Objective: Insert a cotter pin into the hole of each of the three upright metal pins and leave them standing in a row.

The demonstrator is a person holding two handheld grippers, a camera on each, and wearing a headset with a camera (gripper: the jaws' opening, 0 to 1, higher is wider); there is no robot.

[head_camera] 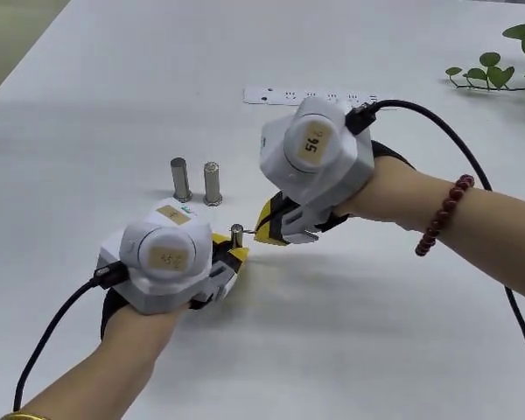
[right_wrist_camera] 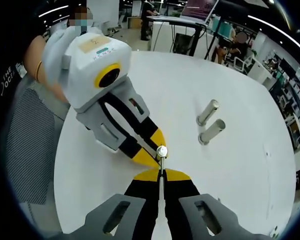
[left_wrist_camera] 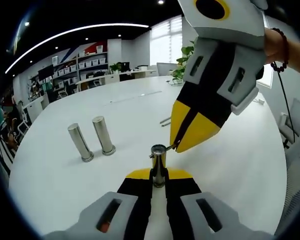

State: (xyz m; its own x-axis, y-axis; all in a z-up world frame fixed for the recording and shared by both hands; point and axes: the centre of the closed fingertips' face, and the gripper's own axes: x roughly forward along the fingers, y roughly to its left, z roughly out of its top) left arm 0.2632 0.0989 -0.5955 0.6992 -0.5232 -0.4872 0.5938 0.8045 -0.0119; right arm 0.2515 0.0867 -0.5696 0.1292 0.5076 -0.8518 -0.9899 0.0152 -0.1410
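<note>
The left tongs (left_wrist_camera: 158, 176) clamp the shaft of a metal pin (left_wrist_camera: 158, 159), holding it upright and low over the white worktop (head_camera: 376, 332). The right tongs (right_wrist_camera: 161, 176), pressed together on a thin cotter pin (right_wrist_camera: 161, 164), have its tip at the pin's head. Whether the tip has entered the cross-hole cannot be told.

The likely risks are these. A cotter pin off the hole's line could skid on the rounded steel, or twist in its narrow pinch and drop. A hard push could lever the metal pin askew in the left grip. The yellow tips of both tools nearly meet here, leaving little room to correct.

Two other pins (head_camera: 181, 179) stand side by side just beyond, apart from the work and clear of the approach. Both appear to be without cotter pins. A power strip (head_camera: 315, 94) and a leafy plant (head_camera: 507, 70) lie well off toward the far edge.
</note>
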